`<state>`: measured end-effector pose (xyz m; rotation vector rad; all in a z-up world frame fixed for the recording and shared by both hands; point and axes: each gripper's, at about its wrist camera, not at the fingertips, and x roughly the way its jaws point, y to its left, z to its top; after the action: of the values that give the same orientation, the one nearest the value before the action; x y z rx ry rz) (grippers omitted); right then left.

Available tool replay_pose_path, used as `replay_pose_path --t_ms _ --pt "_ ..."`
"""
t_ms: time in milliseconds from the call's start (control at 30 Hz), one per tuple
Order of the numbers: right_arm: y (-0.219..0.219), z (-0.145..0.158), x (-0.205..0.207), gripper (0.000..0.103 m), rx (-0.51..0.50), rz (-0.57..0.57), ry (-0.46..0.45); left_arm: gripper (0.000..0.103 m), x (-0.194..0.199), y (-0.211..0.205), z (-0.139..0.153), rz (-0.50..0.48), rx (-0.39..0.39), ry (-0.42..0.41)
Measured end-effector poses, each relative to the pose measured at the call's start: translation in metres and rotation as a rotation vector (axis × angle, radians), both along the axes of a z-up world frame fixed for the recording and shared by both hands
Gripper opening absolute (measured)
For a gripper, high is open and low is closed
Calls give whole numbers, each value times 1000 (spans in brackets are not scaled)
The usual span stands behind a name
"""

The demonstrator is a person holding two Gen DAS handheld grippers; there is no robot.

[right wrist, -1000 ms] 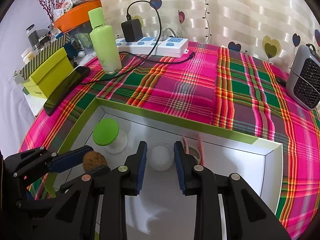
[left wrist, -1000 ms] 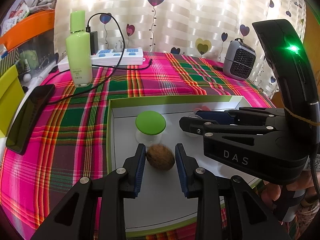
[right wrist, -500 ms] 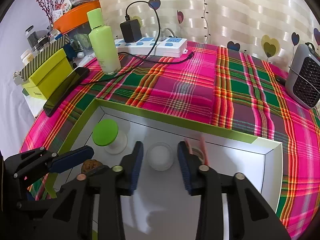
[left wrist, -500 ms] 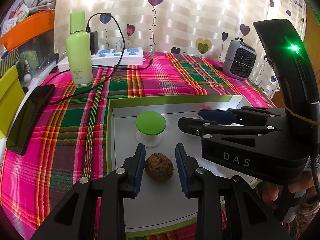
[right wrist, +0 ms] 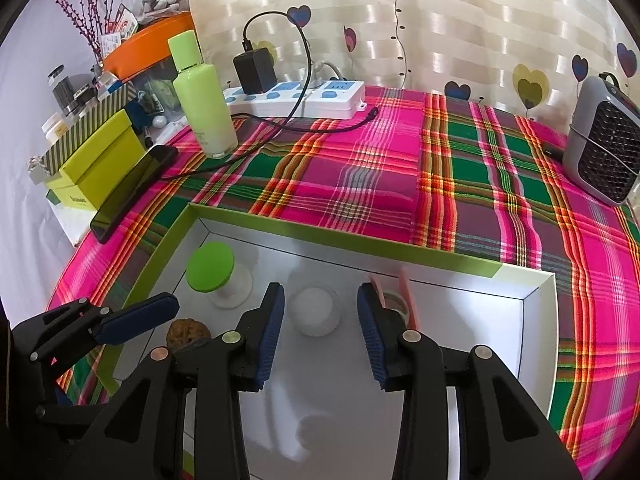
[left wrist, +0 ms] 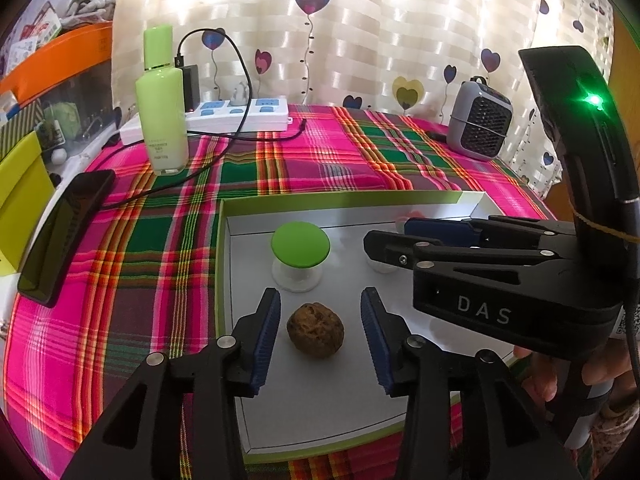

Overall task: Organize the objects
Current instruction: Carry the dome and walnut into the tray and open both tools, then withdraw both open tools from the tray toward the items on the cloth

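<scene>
Walnut point(right wrist: 188, 331) half hidden behind right hand-held gripper point(right wrist: 322, 326).

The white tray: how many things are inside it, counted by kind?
In the white tray:
Jar with green lid: 1
Walnut: 1
Small white jar: 1
Pink-rimmed item, partly hidden: 1
Total: 4

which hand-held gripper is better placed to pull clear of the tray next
Judging by position, either: the left hand-held gripper stands open around the walnut, apart from it, and the right hand-held gripper stands open around the small white jar in the tray.
</scene>
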<state>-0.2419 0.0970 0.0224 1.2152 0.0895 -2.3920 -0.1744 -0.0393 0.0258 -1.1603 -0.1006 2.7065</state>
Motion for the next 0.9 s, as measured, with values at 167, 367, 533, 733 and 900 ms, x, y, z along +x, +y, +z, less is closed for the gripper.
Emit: replay_pose_path --t_ms 167,367,533,733,900 --pt "1 3 3 40 -7 1 7 49 4 1 3 11 -15 1" --pt "4 7 8 40 -14 -9 13 49 10 0 7 22 -20 4" --pt "9 14 15 40 -32 -23 22 49 15 0 11 28 -27 10" --pt "16 23 27 40 -51 -49 37 50 27 1 19 31 -23 29" --pt "22 32 46 40 -55 -63 68 50 38 3 24 30 -14 36"
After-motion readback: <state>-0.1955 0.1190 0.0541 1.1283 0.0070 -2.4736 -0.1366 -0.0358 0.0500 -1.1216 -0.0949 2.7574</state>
